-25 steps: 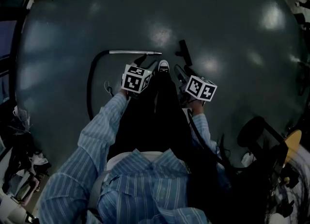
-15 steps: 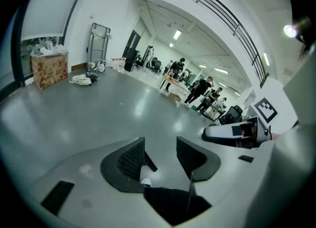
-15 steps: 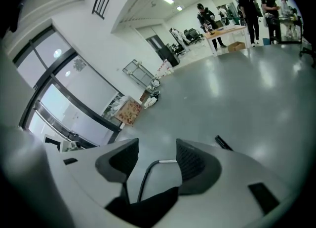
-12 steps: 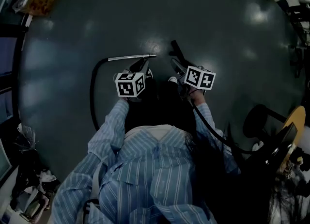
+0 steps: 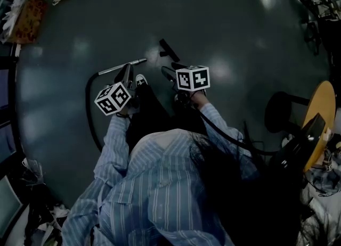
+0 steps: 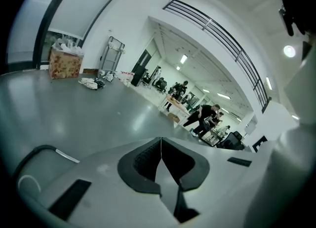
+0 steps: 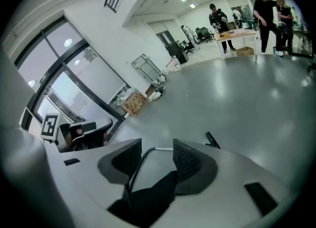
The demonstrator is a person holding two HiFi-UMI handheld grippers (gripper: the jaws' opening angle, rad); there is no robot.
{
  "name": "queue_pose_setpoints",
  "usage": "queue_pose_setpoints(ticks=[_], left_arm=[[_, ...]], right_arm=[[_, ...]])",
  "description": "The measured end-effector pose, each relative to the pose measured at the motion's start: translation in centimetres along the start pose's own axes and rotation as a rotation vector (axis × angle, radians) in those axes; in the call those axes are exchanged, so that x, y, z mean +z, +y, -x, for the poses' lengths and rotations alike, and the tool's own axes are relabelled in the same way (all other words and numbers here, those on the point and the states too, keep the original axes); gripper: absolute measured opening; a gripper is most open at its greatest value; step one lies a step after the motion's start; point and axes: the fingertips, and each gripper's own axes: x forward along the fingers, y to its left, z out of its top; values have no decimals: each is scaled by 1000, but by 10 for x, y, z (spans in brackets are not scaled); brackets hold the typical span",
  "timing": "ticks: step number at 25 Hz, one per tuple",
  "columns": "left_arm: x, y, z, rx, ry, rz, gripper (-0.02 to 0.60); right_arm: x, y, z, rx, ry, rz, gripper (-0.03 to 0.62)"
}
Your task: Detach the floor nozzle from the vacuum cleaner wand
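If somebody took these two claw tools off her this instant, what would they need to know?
Left gripper: shut, empty.
Right gripper: open; its jaws have just been closing, with nothing gripped between them.
Wand lies on the floor; the floor nozzle lies apart from its tip.
Done: the nozzle looks detached.
Left: apparently nothing; neither gripper touches either part.

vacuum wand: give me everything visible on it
The wand is a thin, silvery, metal-looking tube lying flat on the dark floor, ahead of the person's shoe. Its left end joins a black hose that curves back along the person's left side. Its other end is bare: the black floor nozzle lies apart from it, to the right. Nothing grips it.
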Motion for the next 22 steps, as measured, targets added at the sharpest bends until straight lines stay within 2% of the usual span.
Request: queue_pose_setpoints(ticks=[2,4,6,8,12,18,22], left_arm=[[-20,-26,7,17,-49,40,11],[-50,-54,18,35,-82,91,11],[-85,-81,32,42,-87,133,9],[-116,-104,46,54,-76,151,9],[-143,-128,82,92,-74,121,9],[-157,-133,132,127,-61,2,9],[-176,-130,163,121,-69,2,11]], right_arm=[[-23,-17,26,-5,12,23,172],[-48,-34,53,-4,30,33,103],[-70,-47,80,11,48,44,58],[-88,-55,103,32,66,50,49],[-119,-52,126,80,108,47,44],[-148,-16,128,125,153,106,43],[-164,16,127,153,163,162,44]])
